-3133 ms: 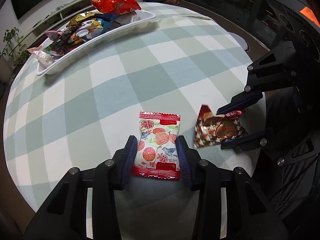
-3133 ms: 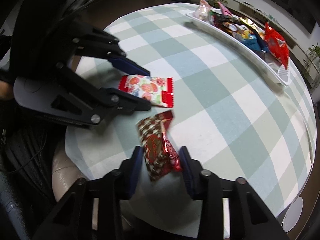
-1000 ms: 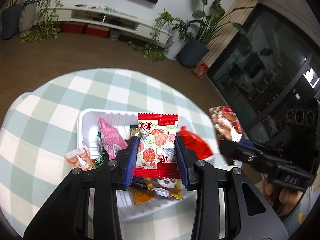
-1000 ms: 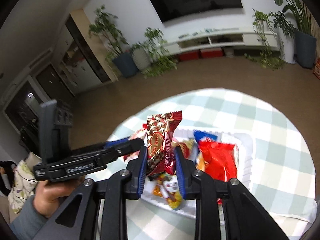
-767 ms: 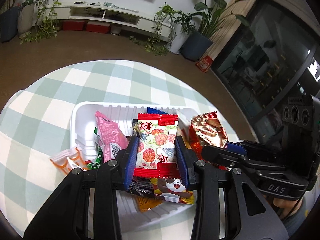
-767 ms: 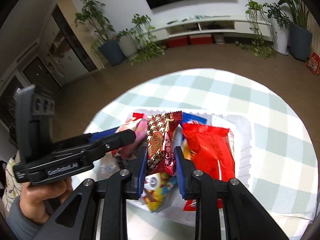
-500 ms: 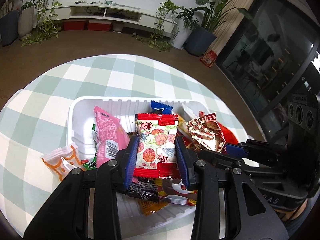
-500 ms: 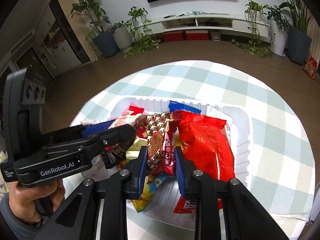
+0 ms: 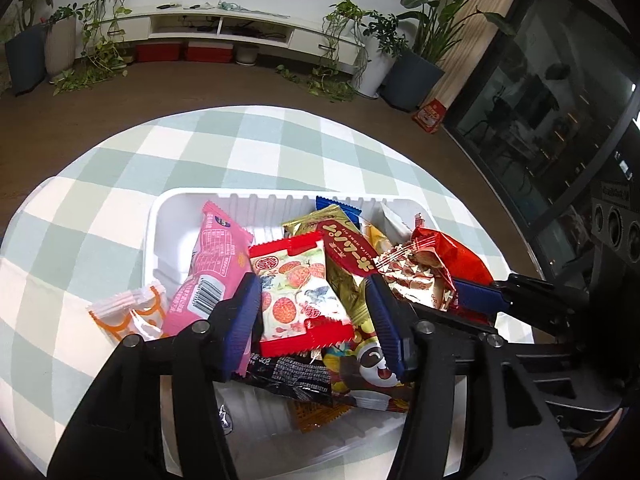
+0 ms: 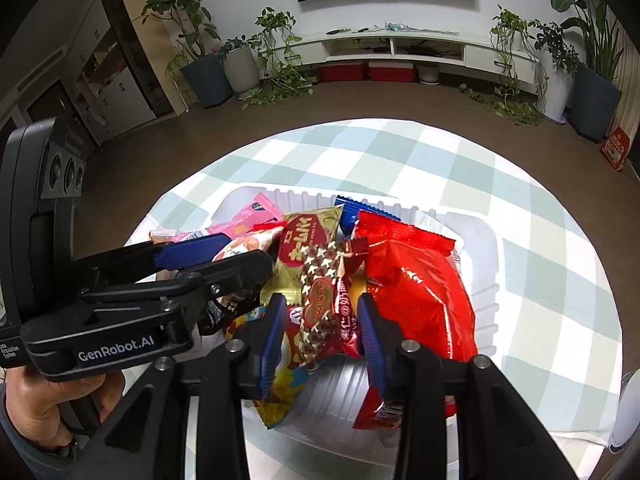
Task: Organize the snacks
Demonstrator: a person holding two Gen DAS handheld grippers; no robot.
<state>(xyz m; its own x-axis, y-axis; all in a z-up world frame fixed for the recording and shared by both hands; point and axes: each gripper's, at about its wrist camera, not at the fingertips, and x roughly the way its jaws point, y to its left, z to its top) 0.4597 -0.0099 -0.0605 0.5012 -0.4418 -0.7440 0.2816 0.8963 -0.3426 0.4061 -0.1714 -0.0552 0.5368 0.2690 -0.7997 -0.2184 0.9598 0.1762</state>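
Red-edged packet (image 9: 298, 292) released into tray (image 9: 168, 216).

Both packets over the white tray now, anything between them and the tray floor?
Yes: the white plastic tray is already heaped. The red-edged fruit-print packet between the left gripper jaws, which have just been opening, lies on other wrappers. The brown star-print packet at the right gripper, also opening, lies on the pile too.

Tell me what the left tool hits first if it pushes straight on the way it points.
Probably the fruit-print packet, lying loose between the left tool's just-opened jaws, then the heap of snacks beneath in the white tray. Depth is hard to judge.
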